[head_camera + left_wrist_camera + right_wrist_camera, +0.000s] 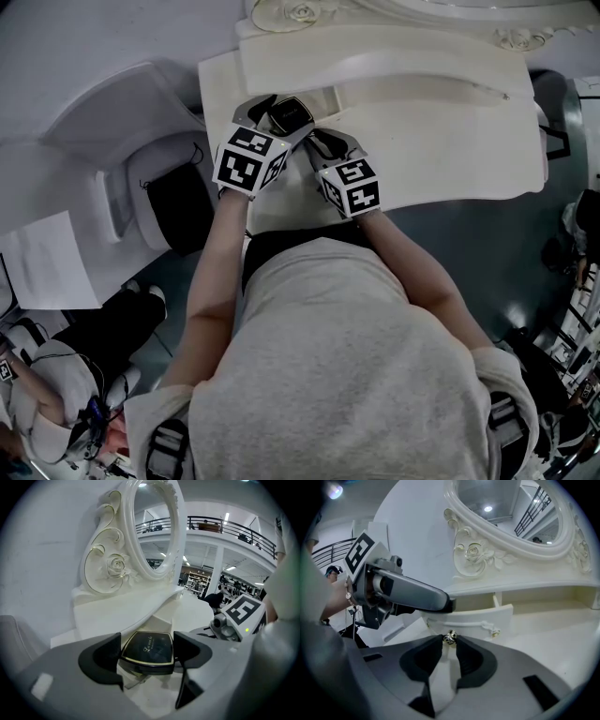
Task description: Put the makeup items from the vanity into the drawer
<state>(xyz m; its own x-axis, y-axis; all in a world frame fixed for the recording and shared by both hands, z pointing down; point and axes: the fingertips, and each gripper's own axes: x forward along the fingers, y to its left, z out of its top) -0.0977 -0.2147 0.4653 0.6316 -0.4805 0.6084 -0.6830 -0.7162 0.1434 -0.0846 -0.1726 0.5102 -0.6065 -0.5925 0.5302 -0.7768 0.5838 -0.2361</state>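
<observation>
The left claw [147,654] gripped the black compact [149,645] by its sides, just above the open drawer [480,617] at the near left of the counter [450,141]. The right claw [449,643] pinched the knob [450,638]. The smooth case could have slipped from that shallow hold, and a tug on the knob could have knocked it.

The head camera is looking steeply down over the person's torso, with the vanity [441,150] lying at 12 o'clock. Both gripper cameras are sitting low and close over the tabletop, each facing the mirror [152,531] at 12 o'clock and sharing it.
</observation>
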